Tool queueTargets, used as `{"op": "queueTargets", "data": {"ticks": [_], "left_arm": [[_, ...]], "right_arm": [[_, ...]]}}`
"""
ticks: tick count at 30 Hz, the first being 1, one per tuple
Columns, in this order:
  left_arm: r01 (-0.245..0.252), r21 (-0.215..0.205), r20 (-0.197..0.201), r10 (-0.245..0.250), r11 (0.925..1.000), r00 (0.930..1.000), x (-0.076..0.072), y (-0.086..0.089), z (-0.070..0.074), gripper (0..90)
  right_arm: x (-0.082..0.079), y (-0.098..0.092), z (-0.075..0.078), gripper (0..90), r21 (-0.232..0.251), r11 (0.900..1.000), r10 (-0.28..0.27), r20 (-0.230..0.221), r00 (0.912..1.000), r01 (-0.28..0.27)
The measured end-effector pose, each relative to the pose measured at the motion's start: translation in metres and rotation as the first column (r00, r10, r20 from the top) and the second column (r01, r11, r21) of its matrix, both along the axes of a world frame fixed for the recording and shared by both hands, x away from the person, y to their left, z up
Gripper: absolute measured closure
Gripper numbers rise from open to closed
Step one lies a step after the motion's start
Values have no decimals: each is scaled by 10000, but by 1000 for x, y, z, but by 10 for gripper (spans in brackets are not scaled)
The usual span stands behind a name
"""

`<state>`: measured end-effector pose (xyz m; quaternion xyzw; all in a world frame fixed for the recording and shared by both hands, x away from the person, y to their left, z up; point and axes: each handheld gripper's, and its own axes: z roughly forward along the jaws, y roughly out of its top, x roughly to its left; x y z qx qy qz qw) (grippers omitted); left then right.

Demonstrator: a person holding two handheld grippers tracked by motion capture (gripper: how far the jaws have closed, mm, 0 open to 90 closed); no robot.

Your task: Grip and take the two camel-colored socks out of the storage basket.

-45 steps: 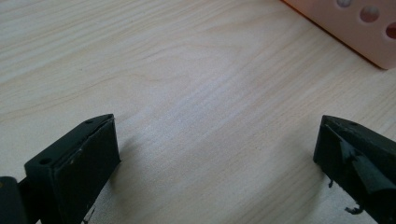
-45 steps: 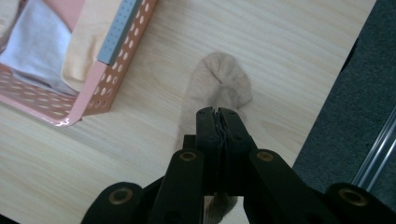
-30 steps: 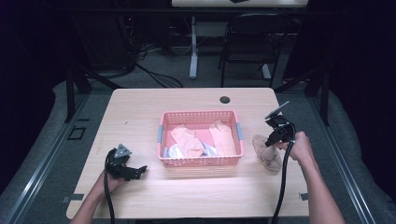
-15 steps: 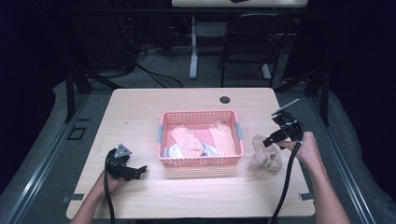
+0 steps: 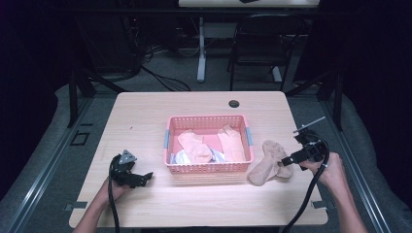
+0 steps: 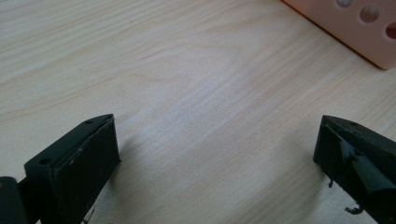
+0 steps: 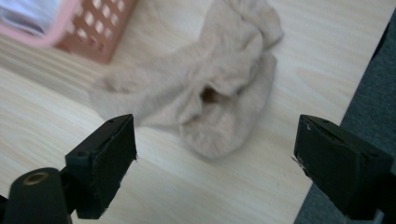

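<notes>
We note the worktop (image 5: pixel 145 121) as pale wood-grain laminate, smooth, with a soft sheen under the light. The basket (image 5: pixel 209 167) looks like pink moulded plastic, perforated walls, slightly glossy. The sock (image 7: pixel 219 88) beside it is beige knit cloth, matt and fuzzy, crumpled into folds; the socks in the basket (image 5: pixel 194 145) read as similar peach cloth. The left tool (image 6: pixel 215 158) and right tool (image 7: pixel 215 163) have jaws of matt black hard plastic, edges scuffed. The floor (image 5: pixel 43 170) appears as grey carpet, rough.
</notes>
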<state>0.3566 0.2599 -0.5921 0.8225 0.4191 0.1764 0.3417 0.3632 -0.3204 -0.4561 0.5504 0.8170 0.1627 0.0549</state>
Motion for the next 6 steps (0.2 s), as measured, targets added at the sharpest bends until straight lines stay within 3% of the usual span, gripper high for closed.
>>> {"op": "queueTargets", "data": {"ticks": [6], "left_arm": [[25,-42,80,-25,10000,10000,1,-1,-1,0]], "right_arm": [[-10,-12,-21,52,-105,9994,-338,-236,9991,336]]}}
